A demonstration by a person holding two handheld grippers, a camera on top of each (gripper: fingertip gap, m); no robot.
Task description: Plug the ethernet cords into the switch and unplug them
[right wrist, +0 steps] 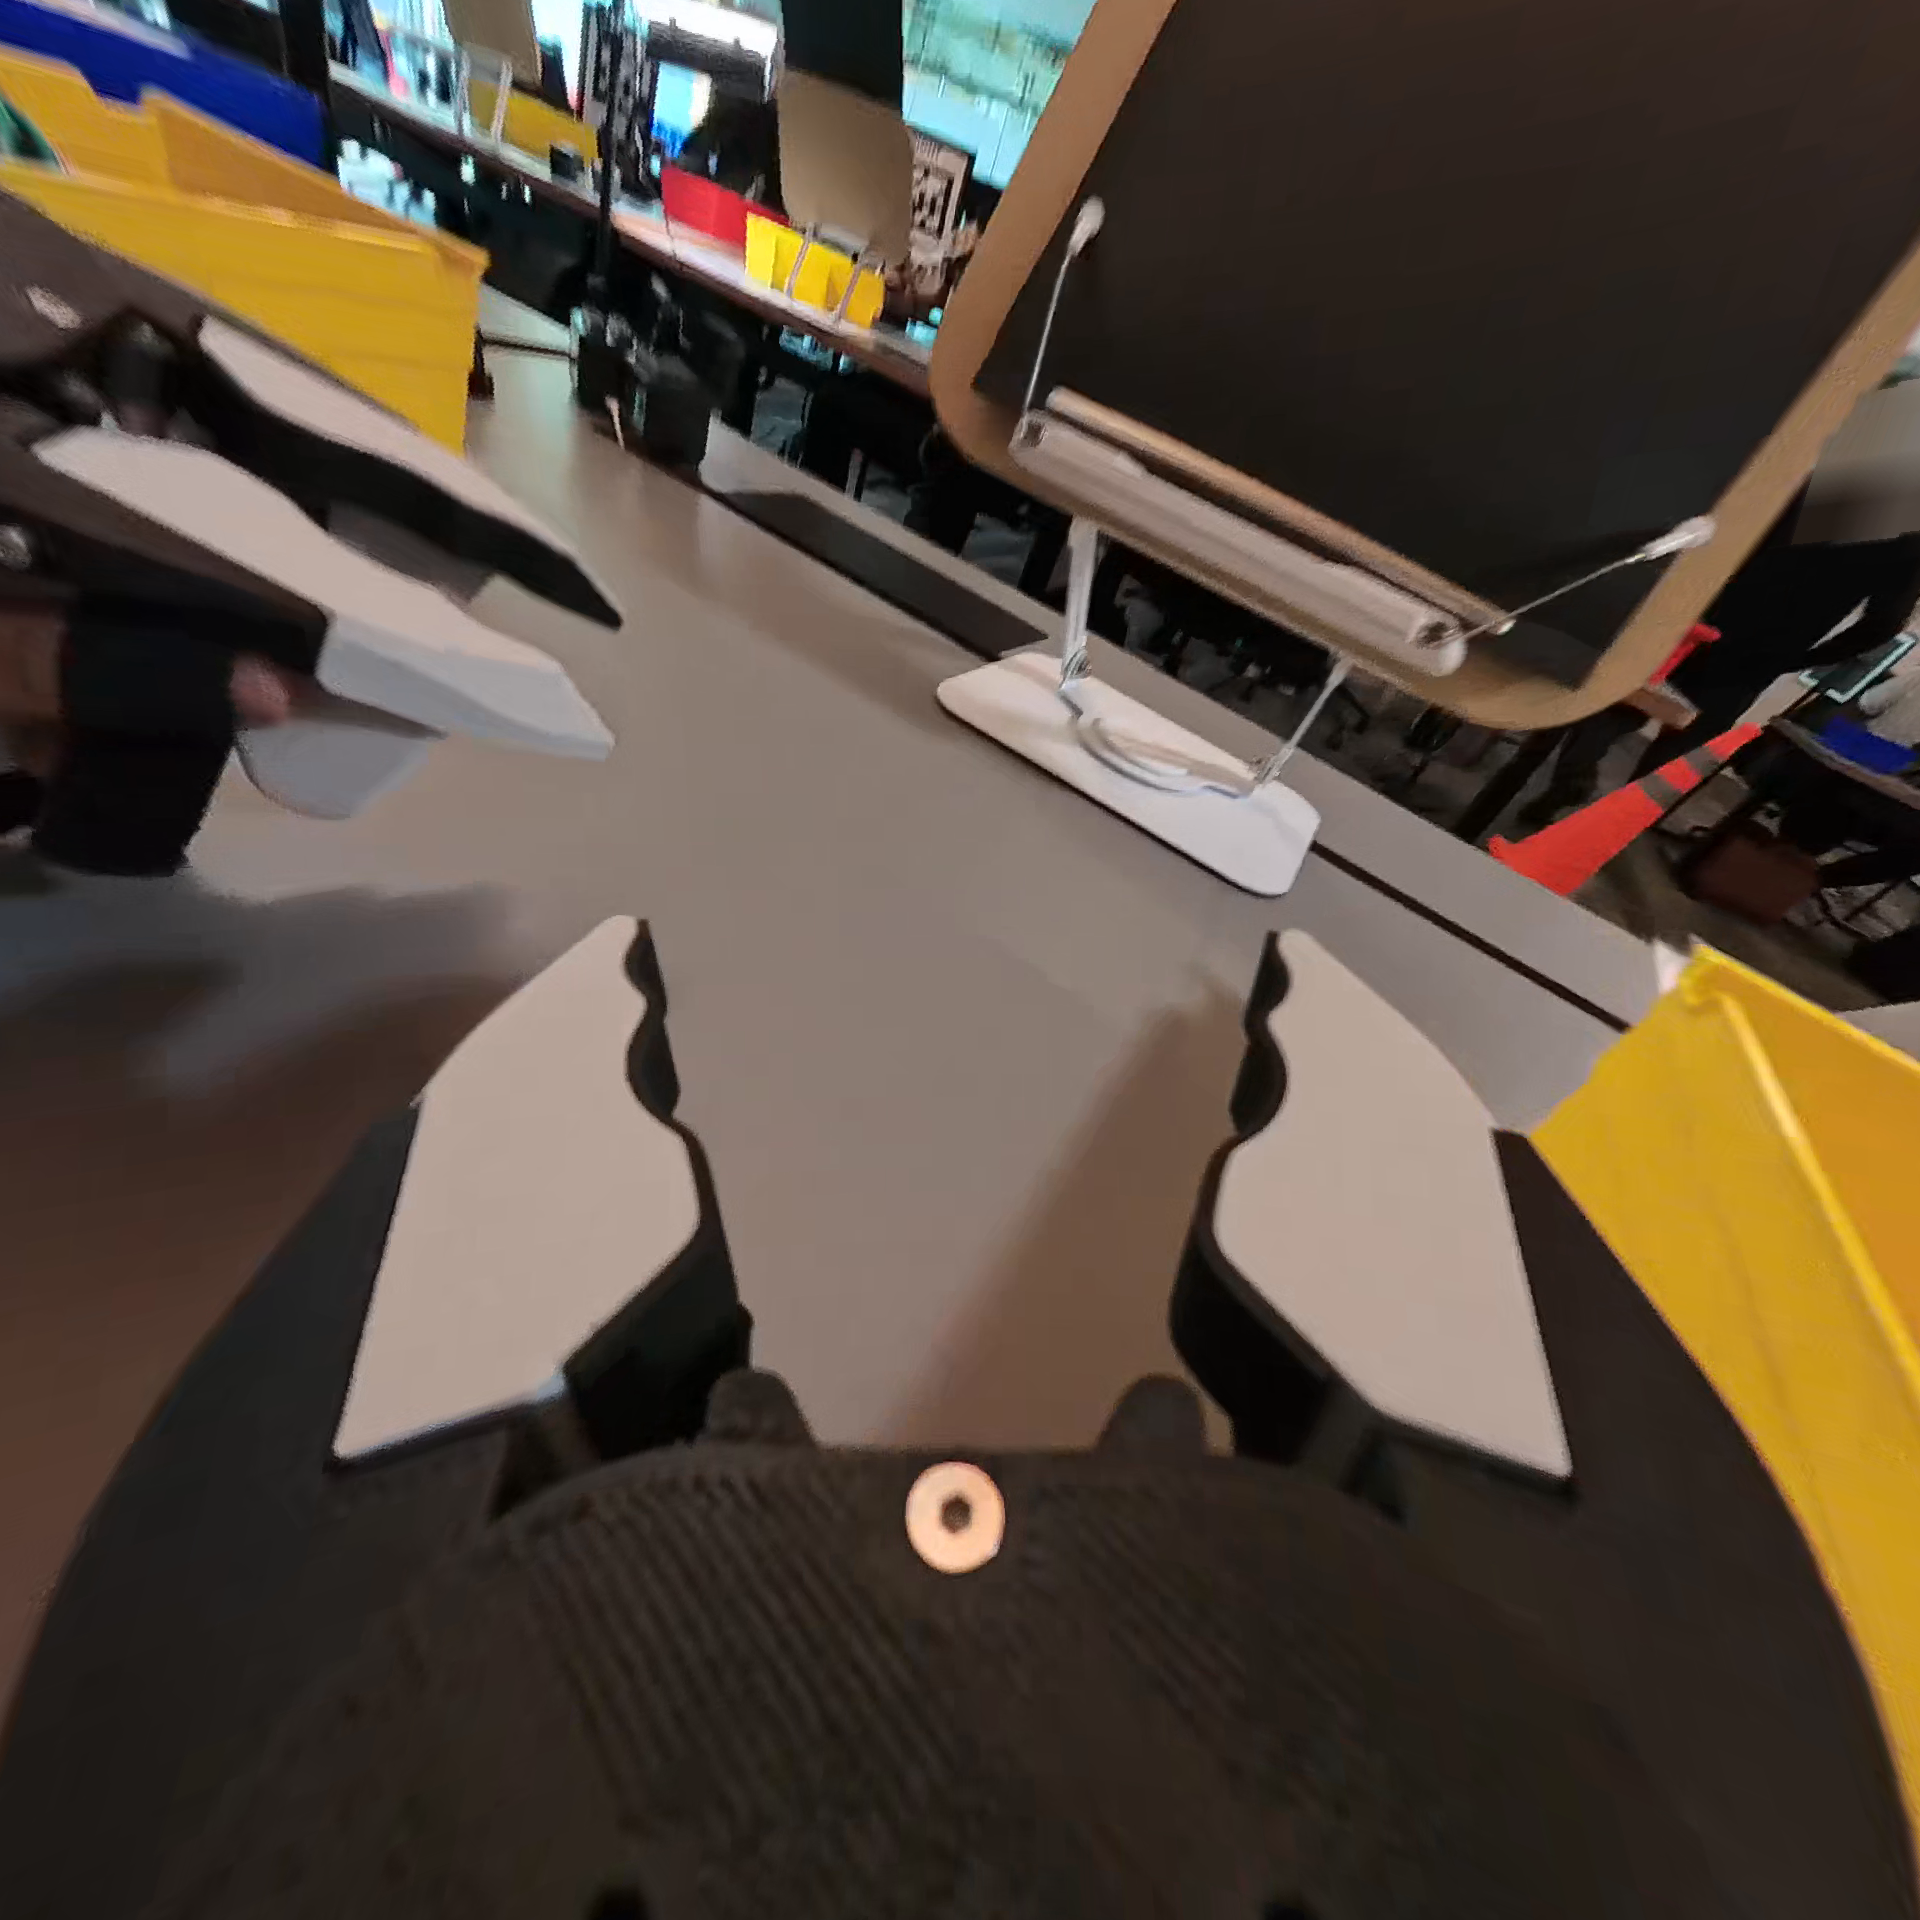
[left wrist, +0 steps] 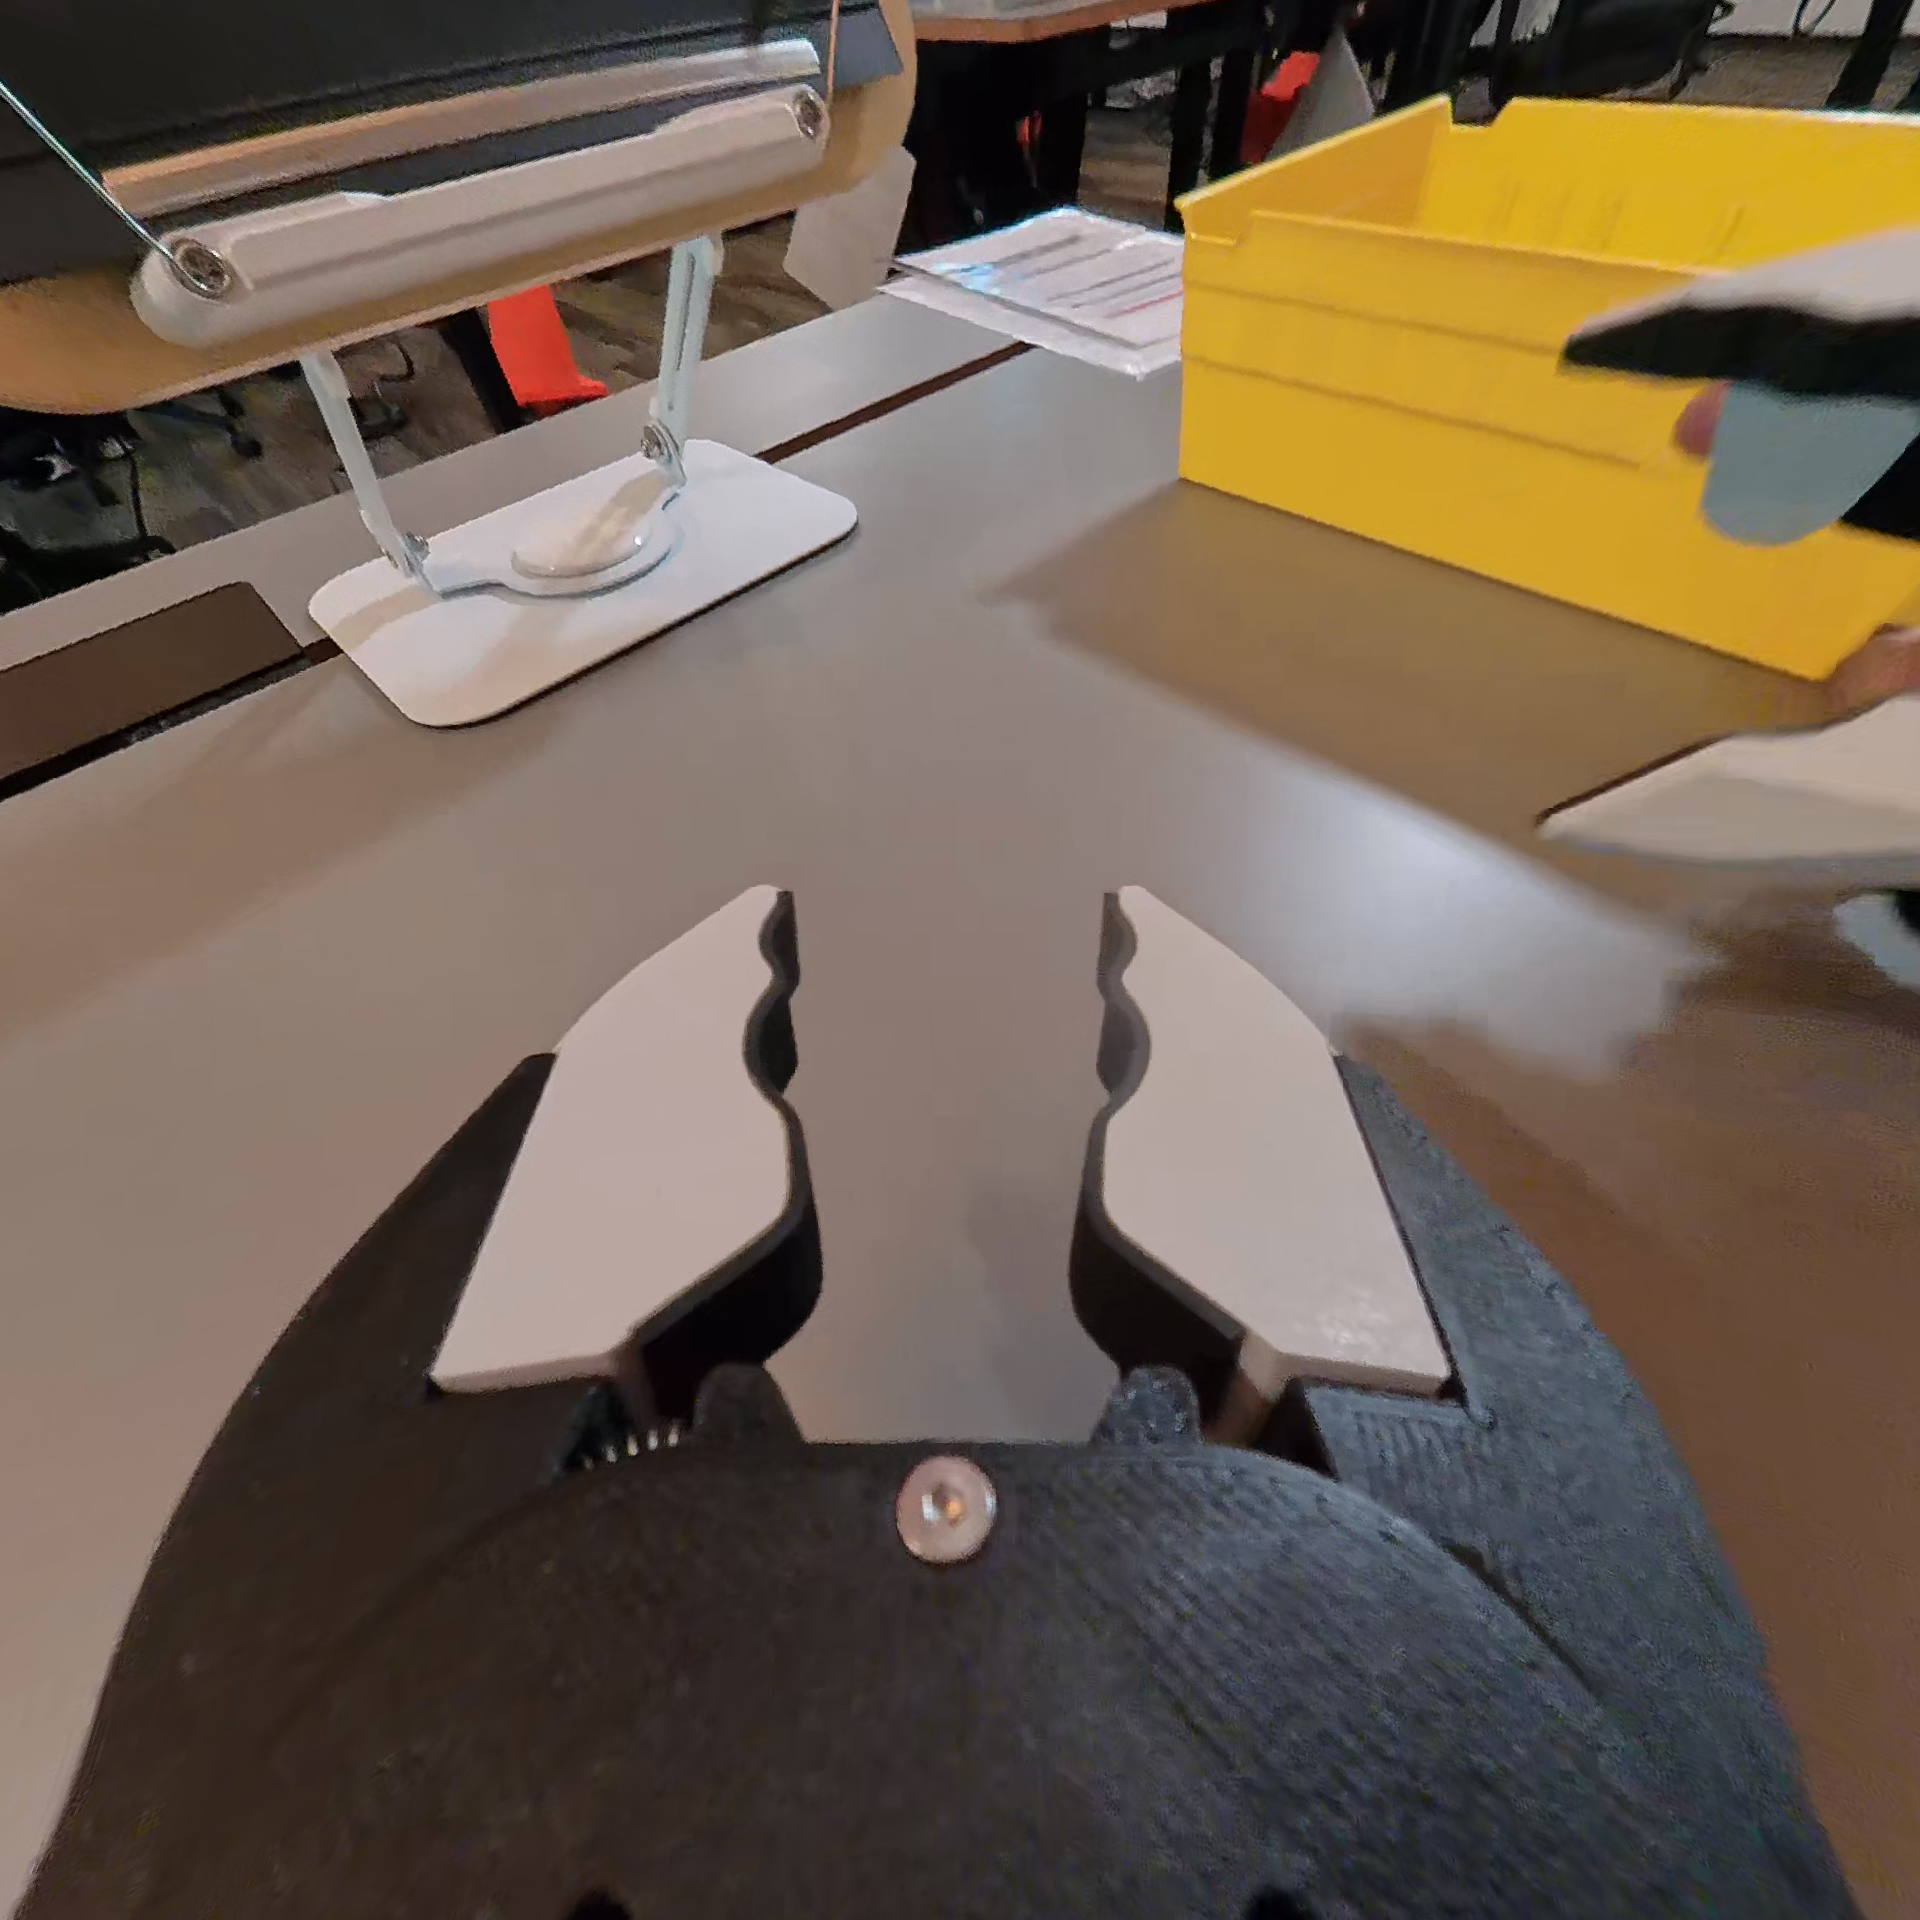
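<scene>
Item: we hold 2 tongs, left gripper point(left wrist: 948, 935) and right gripper point(right wrist: 954, 966), both spread, empty, over bare table point(left wrist: 727, 831). Switch, cords: unseen, so direction, axis and nearer hand unknown. Yellow bin point(left wrist: 1455, 343) upper right.

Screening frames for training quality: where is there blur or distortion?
Left wrist view: the other gripper at the right edge is motion-smeared, the white metal stand sharp. Right wrist view: softer overall, wide-angle bending the yellow plastic bin.
</scene>
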